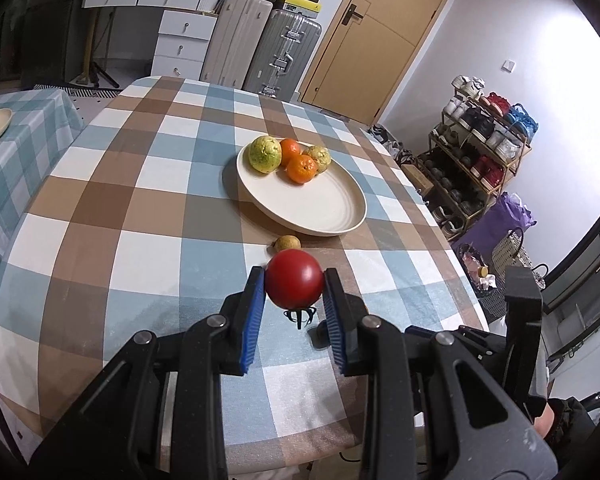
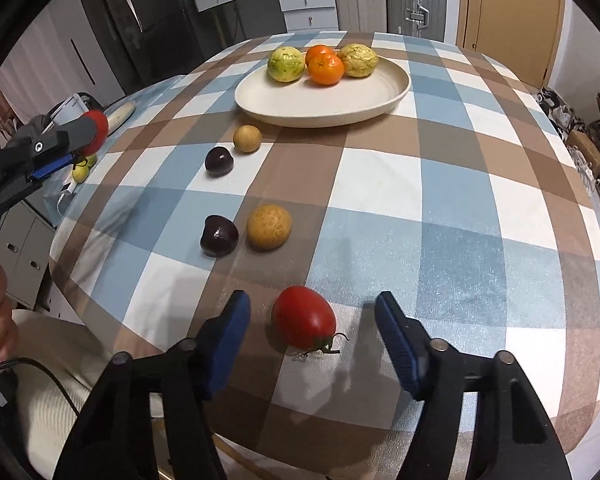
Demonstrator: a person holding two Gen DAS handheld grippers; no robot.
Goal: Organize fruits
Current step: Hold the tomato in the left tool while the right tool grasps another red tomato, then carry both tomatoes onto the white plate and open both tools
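Checked tablecloth (image 2: 380, 184) bears plate (image 2: 300, 104) with four fruits; five lie loose; left gripper (image 1: 294, 284) clamps a tomato (image 1: 295, 279); right gripper (image 2: 314, 312) gapes around another tomato (image 2: 303, 316).

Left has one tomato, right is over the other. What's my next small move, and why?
Probably shut the right gripper on the tomato on the cloth: its fingers are open on either side of it, not touching. The left gripper already holds its tomato off the table, and the plate has bare space in front of the fruit on it.
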